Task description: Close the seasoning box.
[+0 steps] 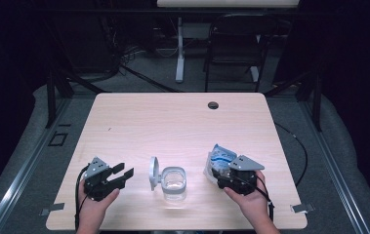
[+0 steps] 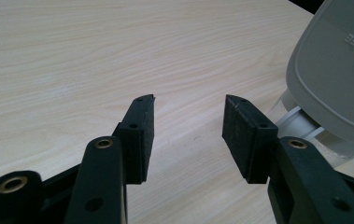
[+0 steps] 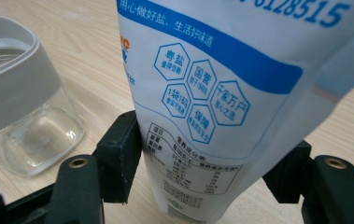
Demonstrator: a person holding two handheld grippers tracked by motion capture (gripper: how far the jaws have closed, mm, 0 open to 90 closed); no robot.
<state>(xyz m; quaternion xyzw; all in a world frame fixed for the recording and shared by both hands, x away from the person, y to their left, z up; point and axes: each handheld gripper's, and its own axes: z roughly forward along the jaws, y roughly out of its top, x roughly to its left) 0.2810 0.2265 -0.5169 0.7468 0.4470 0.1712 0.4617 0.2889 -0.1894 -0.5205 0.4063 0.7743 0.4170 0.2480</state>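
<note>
A clear glass jar (image 1: 174, 184) with a grey rim stands near the table's front edge, its grey hinged lid (image 1: 153, 173) swung open to its left. My left gripper (image 1: 124, 171) rests left of the jar, open and holding nothing. In the left gripper view the gripper (image 2: 188, 135) points at bare wood, with the lid (image 2: 338, 79) close on the right. My right gripper (image 1: 217, 171) sits right of the jar, shut on a white and blue pouch (image 1: 219, 158). In the right gripper view the printed pouch (image 3: 212, 93) stands between the jaws and the jar (image 3: 20, 116) is at left.
The light wood table (image 1: 173, 122) has a cable hole (image 1: 213, 105) near its far edge. A black chair (image 1: 234, 44) and a white table leg (image 1: 179, 48) stand beyond it. Dark floor and cables surround the table.
</note>
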